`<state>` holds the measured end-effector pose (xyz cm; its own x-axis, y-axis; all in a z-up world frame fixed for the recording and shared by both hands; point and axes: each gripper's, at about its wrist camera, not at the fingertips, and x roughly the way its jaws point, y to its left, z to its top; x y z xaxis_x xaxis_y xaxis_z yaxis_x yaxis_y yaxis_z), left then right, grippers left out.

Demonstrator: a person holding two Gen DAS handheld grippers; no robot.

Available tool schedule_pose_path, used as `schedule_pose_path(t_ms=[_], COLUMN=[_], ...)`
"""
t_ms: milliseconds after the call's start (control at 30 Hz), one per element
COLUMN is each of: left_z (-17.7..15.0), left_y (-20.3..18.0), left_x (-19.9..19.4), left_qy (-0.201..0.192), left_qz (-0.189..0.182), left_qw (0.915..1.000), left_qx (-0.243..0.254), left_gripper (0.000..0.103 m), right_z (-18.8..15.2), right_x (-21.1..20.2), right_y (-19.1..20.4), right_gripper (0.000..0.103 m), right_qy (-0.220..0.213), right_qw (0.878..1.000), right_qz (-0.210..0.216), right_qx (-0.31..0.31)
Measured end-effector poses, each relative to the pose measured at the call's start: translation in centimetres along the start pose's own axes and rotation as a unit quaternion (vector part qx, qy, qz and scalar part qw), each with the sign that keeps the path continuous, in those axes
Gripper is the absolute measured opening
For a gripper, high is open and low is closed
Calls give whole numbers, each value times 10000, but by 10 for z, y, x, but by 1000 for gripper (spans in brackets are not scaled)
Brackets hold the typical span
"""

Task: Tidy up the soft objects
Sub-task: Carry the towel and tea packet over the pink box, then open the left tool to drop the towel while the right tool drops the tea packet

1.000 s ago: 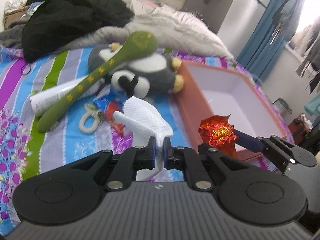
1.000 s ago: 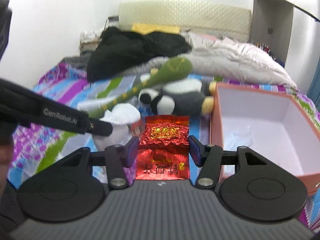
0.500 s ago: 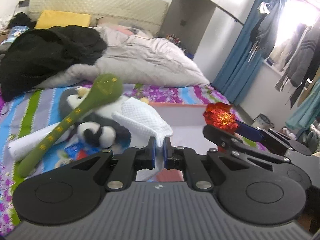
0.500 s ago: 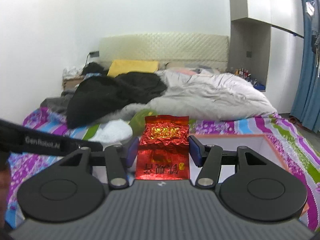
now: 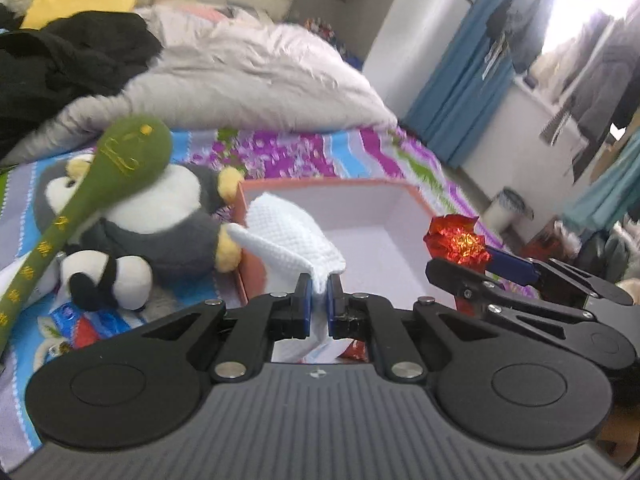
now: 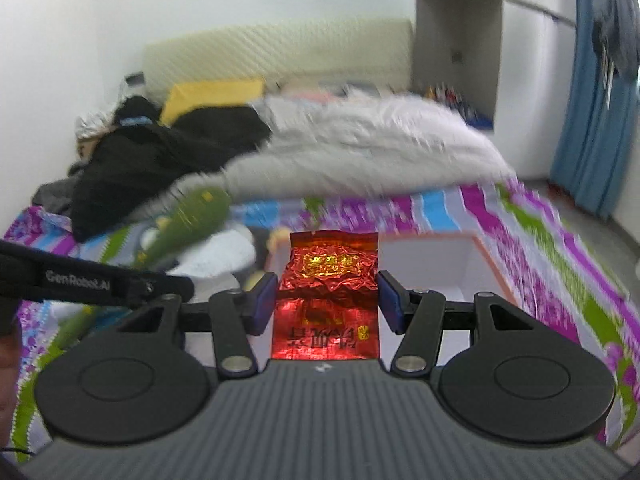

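My left gripper (image 5: 318,294) is shut on a white knitted cloth (image 5: 292,240) and holds it above the near left corner of an orange box with a white inside (image 5: 372,228). My right gripper (image 6: 327,303) is shut on a red foil packet (image 6: 328,280), held over the box (image 6: 460,264); the packet also shows in the left wrist view (image 5: 456,240). A grey penguin plush (image 5: 160,220), a small panda plush (image 5: 108,280) and a long green plush (image 5: 80,208) lie on the bed left of the box.
The bed has a striped floral sheet (image 5: 360,152). A grey duvet (image 5: 248,80) and black clothes (image 5: 60,68) are piled at the back. Small packets (image 5: 88,320) lie near the panda. Blue curtains (image 5: 460,80) hang at the right.
Both grippers have lifted off the bed and moved right toward the box, each keeping hold of its object. The views are blurred with motion.
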<state>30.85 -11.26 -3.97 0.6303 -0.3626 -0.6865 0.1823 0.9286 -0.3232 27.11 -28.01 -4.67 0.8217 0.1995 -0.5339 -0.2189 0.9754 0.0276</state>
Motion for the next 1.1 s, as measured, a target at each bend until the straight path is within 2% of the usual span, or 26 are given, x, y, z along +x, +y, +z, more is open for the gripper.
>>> schedule_pose_path(t_ms=[167,300,533,733,767,833,900,1100], left_z=[13,22,18,6,7,8,10,13], left_y=[-9,-15,-15,-16,-16,-16,-16,-16], left_x=[51,82,126,133,133,130,126,105], left_qy=[621,951,1428,1531,1559,1581,1479,1139], left_qz=[53,103,127,164,175,175,214,166], left_qw=[9974,9938,9888,9873,9868,9866,9879,9924], left_qx=[368,571,405,386,403,376,408,432], left_gripper=[9,9,9,10,14,31,40,41], right_z=[-18,-33,-53,-63,-64,-64,-62,-57], right_x=[37,60,80,86,86,85,84,72], right_y=[-26,-44,-67,-74,-75,-76,-76,-78], right_gripper=[57,57,57,57,58,62,63,63], right_qy=[605,966,1385,1549,1545,1546,1519,1319], right_qw=[9980,9947,9885,9857,9857,9854,9857,9878], right_qz=[-92,-265,-339,-287,-268,-246,-239,-205], right_qx=[175,214,494,601,613,664,688,805])
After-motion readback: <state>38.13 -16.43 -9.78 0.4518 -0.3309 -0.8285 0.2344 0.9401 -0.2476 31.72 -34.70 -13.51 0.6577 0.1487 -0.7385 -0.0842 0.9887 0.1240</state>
